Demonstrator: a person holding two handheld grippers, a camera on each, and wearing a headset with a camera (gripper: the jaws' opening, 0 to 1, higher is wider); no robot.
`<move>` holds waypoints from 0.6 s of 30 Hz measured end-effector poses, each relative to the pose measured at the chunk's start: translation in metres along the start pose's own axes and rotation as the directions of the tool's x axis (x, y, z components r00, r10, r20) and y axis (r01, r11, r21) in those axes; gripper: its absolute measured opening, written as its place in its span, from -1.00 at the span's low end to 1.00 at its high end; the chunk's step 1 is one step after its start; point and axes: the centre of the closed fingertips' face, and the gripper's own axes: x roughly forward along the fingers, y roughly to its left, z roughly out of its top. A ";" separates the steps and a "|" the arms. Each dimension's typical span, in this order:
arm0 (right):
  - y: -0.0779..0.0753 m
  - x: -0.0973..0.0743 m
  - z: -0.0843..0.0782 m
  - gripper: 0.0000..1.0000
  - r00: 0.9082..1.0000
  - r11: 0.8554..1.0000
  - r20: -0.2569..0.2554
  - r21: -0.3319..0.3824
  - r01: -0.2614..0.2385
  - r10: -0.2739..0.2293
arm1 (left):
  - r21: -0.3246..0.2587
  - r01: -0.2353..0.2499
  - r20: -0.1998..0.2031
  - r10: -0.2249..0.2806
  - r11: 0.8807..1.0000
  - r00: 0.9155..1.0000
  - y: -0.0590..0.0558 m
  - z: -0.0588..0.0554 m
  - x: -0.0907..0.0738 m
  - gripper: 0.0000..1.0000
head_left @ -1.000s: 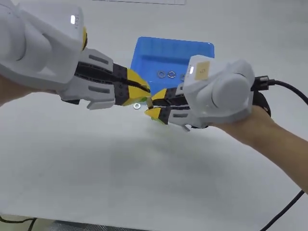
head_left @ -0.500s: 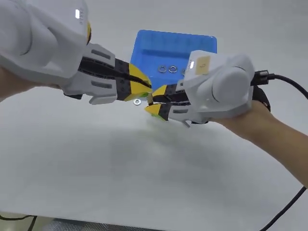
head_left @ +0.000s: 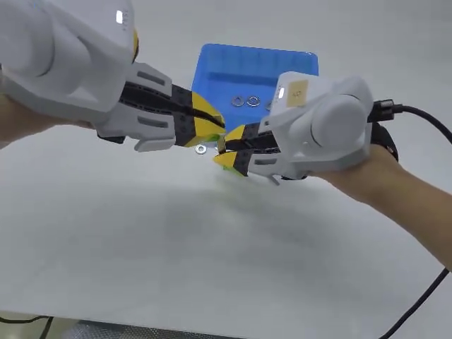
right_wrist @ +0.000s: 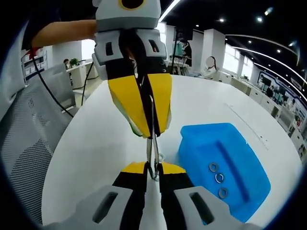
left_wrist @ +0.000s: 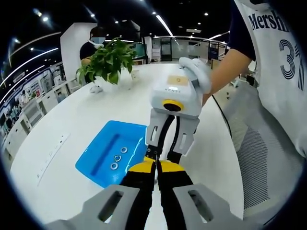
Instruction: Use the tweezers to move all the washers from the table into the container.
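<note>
The left gripper (head_left: 215,131) and right gripper (head_left: 221,149) meet tip to tip over a white table (head_left: 141,247), each with jaws closed on the thin tweezers (right_wrist: 152,143) between them. One washer (head_left: 201,149) lies on the table just beside the tips. Three washers (head_left: 253,102) sit in the blue container (head_left: 282,60) close behind.

Both your tools have white shells, black and grey jaw arms and yellow tips, the left tool (head_left: 214,129) and the right tool (head_left: 226,152) alike. The tweezers (right_wrist: 152,148) are bare silver metal. The container (head_left: 240,67) is bright blue. The washers (head_left: 246,102) in it are silver, and so is the loose washer (head_left: 201,149) on the plain white table (head_left: 212,247). Your cable (head_left: 424,131) is black, the plant (left_wrist: 108,60) green. Your jersey (left_wrist: 273,57) is white with dark lettering.
</note>
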 end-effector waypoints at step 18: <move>0.005 -0.008 0.007 -0.80 1.000 1.000 0.000 0.004 0.001 -0.001 | 0.024 0.010 -0.021 -0.009 1.000 1.000 -0.005 0.008 -0.008 -0.88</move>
